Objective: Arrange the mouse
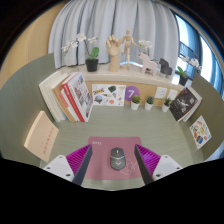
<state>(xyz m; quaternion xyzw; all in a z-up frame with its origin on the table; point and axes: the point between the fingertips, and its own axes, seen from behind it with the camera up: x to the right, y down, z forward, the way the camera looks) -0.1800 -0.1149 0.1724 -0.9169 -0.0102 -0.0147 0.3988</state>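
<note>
While your gripper [115, 172] hangs low over the pale green desk [60, 130], its two dark fingers stand well apart, their magenta pads [72, 160] angled outward at either side. Between them, resting on a pink mouse mat [115, 152] and untouched on both flanks, sits the small grey mouse [117, 157], with clear mat showing to its left and right. Beyond the mat, a row of books [66, 96] leans upright near the desk's left side, and a tan flat item [42, 134], which you cannot identify further, lies nearer to you on that same side. Behind the books, a low wooden shelf [140, 78] carries a potted plant [91, 58] and a wooden artist's mannequin [114, 50], with small pots [151, 102] lined up below it beside a purple card [133, 95]. To the right, a dark book [184, 104] is propped at a tilt, and a printed sheet [200, 130] lies flat near it. Pale curtains [110, 20] close the scene at the back.
</note>
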